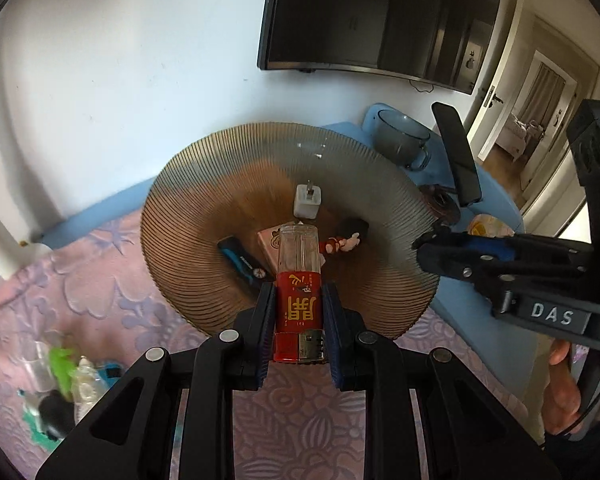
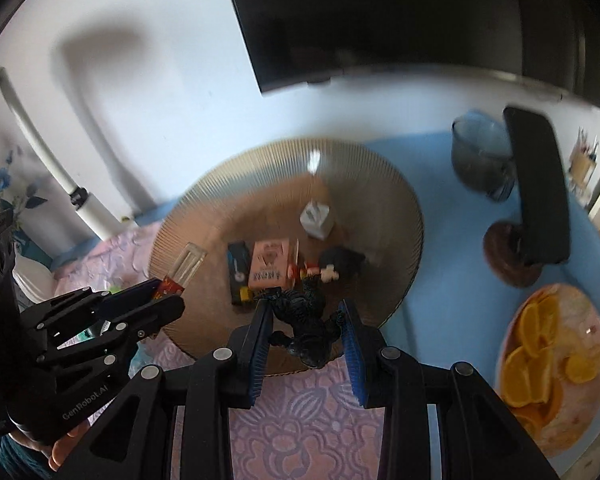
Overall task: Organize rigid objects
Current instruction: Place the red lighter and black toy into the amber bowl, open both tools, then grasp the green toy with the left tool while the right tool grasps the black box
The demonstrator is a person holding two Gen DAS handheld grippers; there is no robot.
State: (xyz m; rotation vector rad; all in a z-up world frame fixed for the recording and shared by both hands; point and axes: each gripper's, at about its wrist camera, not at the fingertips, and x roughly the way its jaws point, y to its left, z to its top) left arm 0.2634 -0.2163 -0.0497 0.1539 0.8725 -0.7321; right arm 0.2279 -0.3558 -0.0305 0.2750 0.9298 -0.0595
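Amber ribbed glass plate (image 1: 204, 216), wide and shallow, lies just beyond both sets of fingers and already carries a white plug adapter (image 1: 307, 201), a pink card box (image 2: 269, 265), a blue-and-black stick (image 1: 240, 261) and a small red-and-white figure (image 1: 342, 243). Left gripper (image 1: 299, 312) pinches a clear-and-red plastic lighter (image 1: 299, 280) by its red lower body, pads pressed on both flanks, clear end pointing forward over the plate's near rim. Right gripper (image 2: 305, 334) pinches a small dark knobbly figurine (image 2: 306, 326), its fingers held slightly apart by the toy's bulk, poised over the near rim on its own side. Judgement: the carry step is in hand, both loads arriving at the plate for release. Next move calls for lowering each piece toward a bare patch of glass ahead of the fingertips, clear of the pink box, then spreading the fingers. Lighter is long and may roll; best laid flat. Leftover clutter (image 1: 60, 380) sits behind the left fingers, blurred.
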